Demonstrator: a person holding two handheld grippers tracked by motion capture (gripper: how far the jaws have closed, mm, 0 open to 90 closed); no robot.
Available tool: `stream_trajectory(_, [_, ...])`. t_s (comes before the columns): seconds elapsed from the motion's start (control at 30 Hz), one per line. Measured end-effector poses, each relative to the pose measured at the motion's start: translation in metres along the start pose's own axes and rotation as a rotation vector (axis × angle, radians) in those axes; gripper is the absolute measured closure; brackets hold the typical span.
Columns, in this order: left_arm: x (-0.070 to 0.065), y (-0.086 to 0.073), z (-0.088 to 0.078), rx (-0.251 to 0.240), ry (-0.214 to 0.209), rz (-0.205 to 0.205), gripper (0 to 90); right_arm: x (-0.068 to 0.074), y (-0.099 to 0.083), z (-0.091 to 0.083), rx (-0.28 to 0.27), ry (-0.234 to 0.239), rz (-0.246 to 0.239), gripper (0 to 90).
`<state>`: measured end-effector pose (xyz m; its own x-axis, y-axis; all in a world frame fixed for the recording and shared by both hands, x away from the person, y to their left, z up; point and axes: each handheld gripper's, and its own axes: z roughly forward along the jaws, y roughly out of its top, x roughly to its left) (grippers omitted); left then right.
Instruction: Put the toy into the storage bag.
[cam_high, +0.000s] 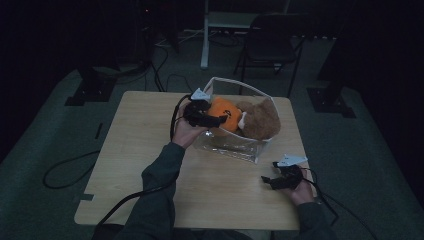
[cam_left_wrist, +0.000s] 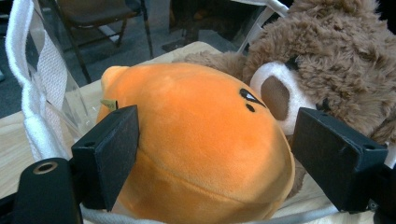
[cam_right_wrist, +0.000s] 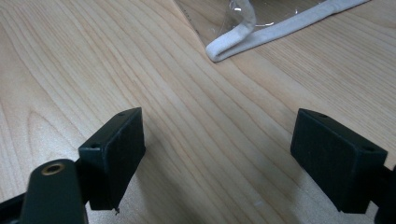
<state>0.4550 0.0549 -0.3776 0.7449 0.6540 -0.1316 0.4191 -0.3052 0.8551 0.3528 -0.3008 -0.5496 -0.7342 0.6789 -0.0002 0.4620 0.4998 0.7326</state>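
Note:
A clear bag with white trim (cam_high: 235, 83) stands at the table's far middle. In it lie an orange plush toy (cam_high: 228, 113) and a brown teddy bear (cam_high: 263, 120). My left gripper (cam_high: 219, 120) reaches over the bag's near left rim and stands open around the orange plush (cam_left_wrist: 201, 140). Its left pad (cam_left_wrist: 112, 149) lies against the plush and the right one stands off it. The bear (cam_left_wrist: 336, 60) lies just behind, its pale muzzle beside the plush. My right gripper (cam_high: 266, 180) rests low over the table near the front right, open (cam_right_wrist: 219, 154), with bare wood between its jaws.
The bag's white trimmed corner (cam_right_wrist: 261, 37) lies just ahead of the right gripper. The wooden table (cam_high: 140, 150) has bare room on its left half. A dark chair (cam_high: 272, 42) and a white stand (cam_high: 205, 35) are beyond the table. Cables (cam_high: 65, 175) trail on the floor.

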Motion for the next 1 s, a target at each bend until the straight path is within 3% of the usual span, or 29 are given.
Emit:
stream_trajectory(0.23, [-0.003,0.0,-0.002,-0.028,0.02,0.017,16.1,0.0,0.0,0.0,0.0,0.0,0.0,17.0])
stream_trajectory(0.3, [-0.003,0.002,-0.011,-0.082,0.005,0.018,17.3,0.0,0.0,0.0,0.0,0.001,0.001,17.0])
stream_trajectory(0.4, [-0.004,0.005,-0.018,-0.094,0.033,0.041,25.4,0.0,0.0,0.0,0.0,0.001,0.0,17.0])
stream_trajectory(0.47, [-0.005,0.006,-0.022,-0.093,0.083,0.059,36.1,0.0,0.0,0.0,0.0,0.0,0.0,17.0])
stream_trajectory(0.7, [0.003,0.004,-0.035,-0.143,0.113,0.051,53.0,0.0,0.0,0.0,0.0,0.0,0.0,17.0])
stream_trajectory(1.0, [0.015,-0.006,-0.056,-0.16,0.145,0.037,54.6,0.0,0.0,0.0,0.0,-0.001,-0.001,17.0])
